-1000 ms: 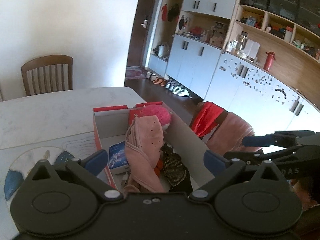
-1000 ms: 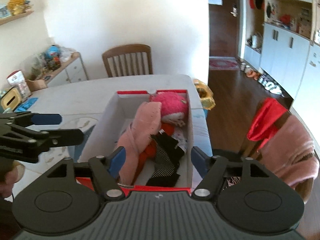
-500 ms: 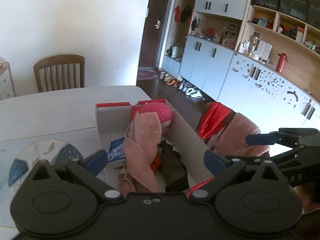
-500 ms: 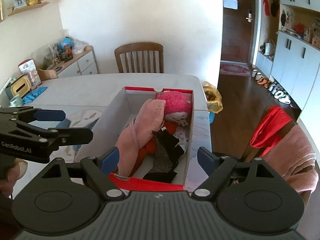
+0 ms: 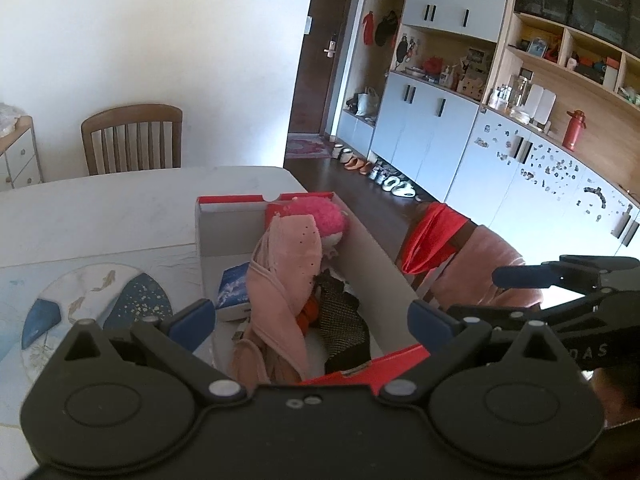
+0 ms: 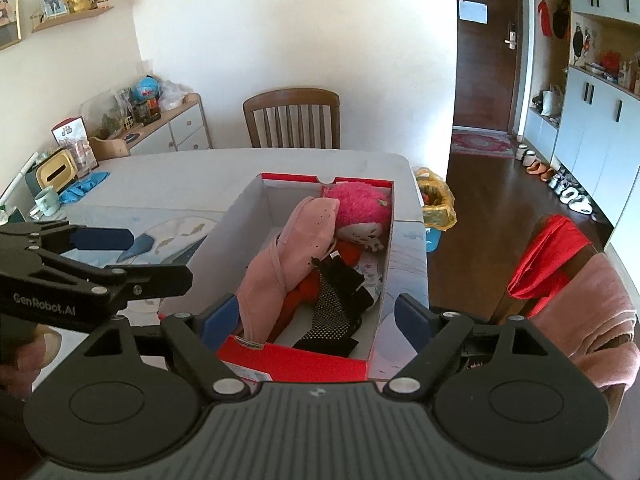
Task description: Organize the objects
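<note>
The right gripper [image 6: 312, 316] fills the bottom of its own view with its jaws spread wide and nothing pressed between its blue pads [image 6: 218, 318]; the near red end of the box [image 6: 292, 360] lies in the gap between them without touching either pad. The left gripper [image 5: 308, 320] sits the same way at the bottom of its view, jaws wide apart and holding nothing, the near end of the box below the gap. Each gripper also shows in the other's view: the left one at the left edge of the right view, the right one at the right edge of the left view, both with fingers apart.

The box is open, red-rimmed with grey walls, and stands at the centre of both views on the pale table [image 6: 172, 176]. Inside it, a pink garment [image 6: 288, 256] is draped lengthwise, a pink-haired doll [image 6: 360, 212] lies at the far end, black mesh fabric [image 6: 336, 308] and something red [image 6: 304, 296] lie beside the garment, and a small blue box [image 5: 234, 288] rests against the left wall.

A wooden chair [image 6: 292, 120] stands beyond the table, and at the right another chair carries red cloth [image 6: 548, 256] and a pink towel [image 6: 592, 312]
</note>
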Demonstrator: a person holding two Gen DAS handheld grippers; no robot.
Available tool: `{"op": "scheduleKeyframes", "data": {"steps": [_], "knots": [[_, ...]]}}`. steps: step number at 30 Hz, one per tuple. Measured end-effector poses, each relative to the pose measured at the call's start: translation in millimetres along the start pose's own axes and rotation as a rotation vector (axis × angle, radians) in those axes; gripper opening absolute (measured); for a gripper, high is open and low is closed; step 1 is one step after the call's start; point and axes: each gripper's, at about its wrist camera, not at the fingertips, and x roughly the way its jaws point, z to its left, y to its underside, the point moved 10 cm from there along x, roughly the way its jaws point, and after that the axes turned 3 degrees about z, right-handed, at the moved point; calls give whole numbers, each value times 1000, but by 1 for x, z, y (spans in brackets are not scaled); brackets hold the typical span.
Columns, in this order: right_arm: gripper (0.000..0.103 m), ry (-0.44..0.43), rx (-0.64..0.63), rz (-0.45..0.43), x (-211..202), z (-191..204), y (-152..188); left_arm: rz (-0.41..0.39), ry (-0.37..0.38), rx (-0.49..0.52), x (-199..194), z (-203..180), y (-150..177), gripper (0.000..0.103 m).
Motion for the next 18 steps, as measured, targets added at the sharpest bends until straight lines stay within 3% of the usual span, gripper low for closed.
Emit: {"op": "scheduleKeyframes", "data": {"steps": [18], "knots": [[85, 17, -13, -13, -6, -1, 1, 0, -43, -3, -8, -3, 6, 102]]}}
